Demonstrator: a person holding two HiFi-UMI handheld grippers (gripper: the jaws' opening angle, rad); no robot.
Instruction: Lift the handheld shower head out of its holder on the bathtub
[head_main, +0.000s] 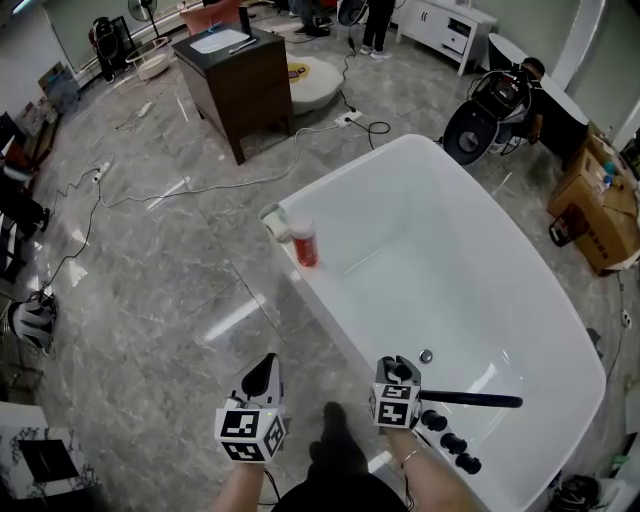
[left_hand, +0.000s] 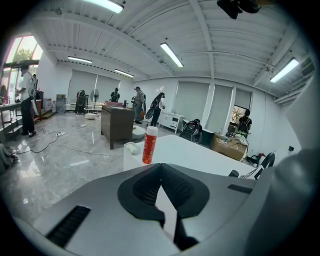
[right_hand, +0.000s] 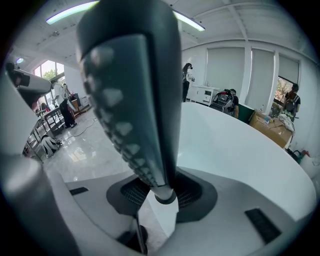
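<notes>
1. Head view: I look down on the white bathtub (head_main: 450, 270), which stands on a grey marble floor (head_main: 150, 300). A red bottle (head_main: 304, 243) stands upright on the tub's far left rim.
2. Head view: the shower head (head_main: 470, 400) shows as a black bar at the near end of the tub. It runs level from the right hand-held gripper (head_main: 400, 368) out over the basin, just above a row of black knobs (head_main: 455, 443) on the rim.
3. Head view: the left hand-held gripper (head_main: 265, 368) hangs over the floor, well left of the tub and apart from the shower head.
4. Left gripper view: the left hand-held gripper (left_hand: 160, 167) is clenched, its pads meeting at the tips with nothing held. Beyond it I see the tub (left_hand: 200, 155) and the bottle (left_hand: 149, 145).
5. Right gripper view: the right hand-held gripper (right_hand: 162, 192) is grasping the shower head (right_hand: 135, 100) near its round lower end. The pads press on both sides, and the nozzle face rises steeply past the camera.
6. Right gripper view: the tub (right_hand: 235, 150) lies beyond; I cannot make out the holder here, so I can't tell if the head is clear of it.
</notes>
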